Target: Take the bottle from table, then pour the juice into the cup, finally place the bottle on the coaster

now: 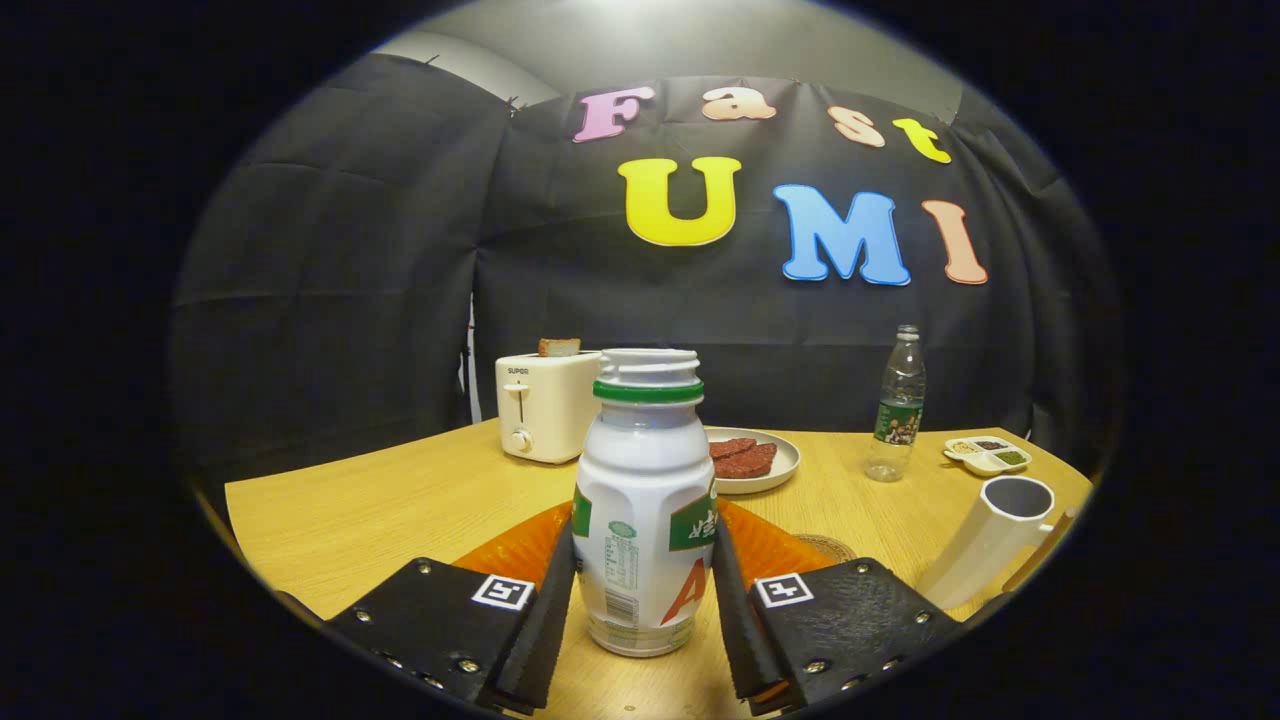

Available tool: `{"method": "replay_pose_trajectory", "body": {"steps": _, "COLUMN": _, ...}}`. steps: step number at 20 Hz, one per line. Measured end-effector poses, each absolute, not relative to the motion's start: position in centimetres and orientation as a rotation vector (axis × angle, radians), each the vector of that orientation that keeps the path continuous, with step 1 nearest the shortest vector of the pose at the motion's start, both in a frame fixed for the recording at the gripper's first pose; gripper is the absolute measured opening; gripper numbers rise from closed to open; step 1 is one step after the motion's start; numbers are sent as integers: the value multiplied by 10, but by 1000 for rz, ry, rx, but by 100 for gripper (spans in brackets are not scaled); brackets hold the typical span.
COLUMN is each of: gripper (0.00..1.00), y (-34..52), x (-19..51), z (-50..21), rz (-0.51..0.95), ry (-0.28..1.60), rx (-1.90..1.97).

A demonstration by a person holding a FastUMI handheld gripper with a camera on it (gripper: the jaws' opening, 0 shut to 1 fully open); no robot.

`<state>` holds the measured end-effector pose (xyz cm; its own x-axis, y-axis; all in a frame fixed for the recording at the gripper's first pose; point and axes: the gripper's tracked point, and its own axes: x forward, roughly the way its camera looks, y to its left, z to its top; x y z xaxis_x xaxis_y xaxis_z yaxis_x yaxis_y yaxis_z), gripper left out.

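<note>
The bottle [645, 520] was seen standing upright on the table [400, 500], exactly between the two fingers of the gripper [643, 610]. Its cap was off, and a green ring was visible under the open mouth. The fingers were brought narrow around the lower body of the bottle, one at each side, and both pads seemed to be pressed on it, though the contact at the left side could not be judged with full certainty. The bottom of the bottle appeared to be resting on the wood.

An orange mat [520, 545] was lying behind the bottle, and a small woven coaster [828, 546] was partly seen just beyond the right finger. The cup [995, 535], white and open at the top, was placed to the right of the fingers, near the table edge.

Farther back, a toaster [545, 405] with a slice of bread [558, 347] in it was standing. A plate [775, 470] with red-brown pieces was set behind the bottle, a clear water bottle [897, 405] was standing to its right, and a small divided dish [986, 455] was lying beyond the cup.
</note>
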<state>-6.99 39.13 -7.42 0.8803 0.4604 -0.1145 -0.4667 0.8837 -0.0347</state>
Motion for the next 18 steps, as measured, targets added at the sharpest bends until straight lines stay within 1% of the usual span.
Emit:
{"method": "replay_pose_trajectory", "body": {"steps": 7, "gripper": 66, "y": 366, "x": -69, "z": -41, "rz": 394, "ry": 120, "rx": 155}}
{"method": "replay_pose_trajectory", "body": {"steps": 13, "gripper": 65, "y": 349, "x": -69, "z": -22, "rz": 412, "ry": 159, "rx": 512}}
{"method": "replay_pose_trajectory", "body": {"steps": 18, "gripper": 65, "y": 332, "x": -61, "z": -25, "rz": 382, "ry": 174, "rx": 631}}
